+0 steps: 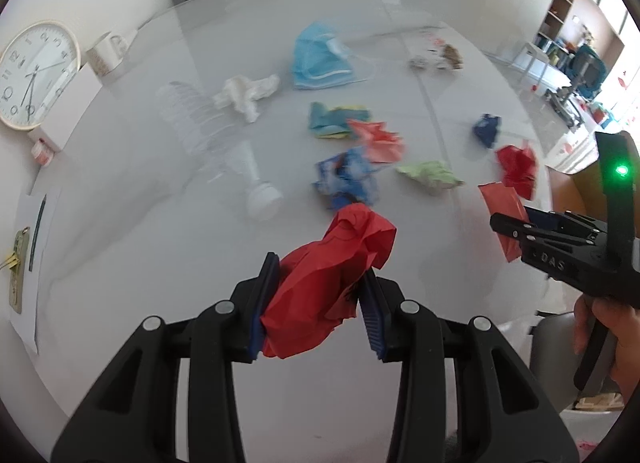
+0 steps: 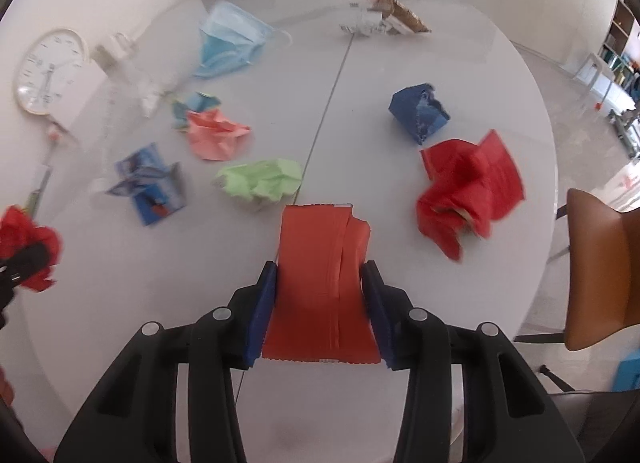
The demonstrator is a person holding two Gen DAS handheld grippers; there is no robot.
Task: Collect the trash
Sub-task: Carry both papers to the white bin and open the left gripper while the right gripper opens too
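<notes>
Plastic bottle (image 1: 224,143) only left-view visible

A big white bench (image 1: 160,247) is filling most of the view. A round white clock (image 1: 35,75) is leaning at the far left side, and a white mug (image 1: 106,53) is sitting just to the right of it. A small white box (image 1: 74,103) is standing in front of the clock. Some paper and a pen (image 1: 38,223) are lying on the near left. A brown chair (image 2: 600,263) is standing at the right of the bench. Shelves (image 1: 560,11) are showing far off on the right.
</notes>
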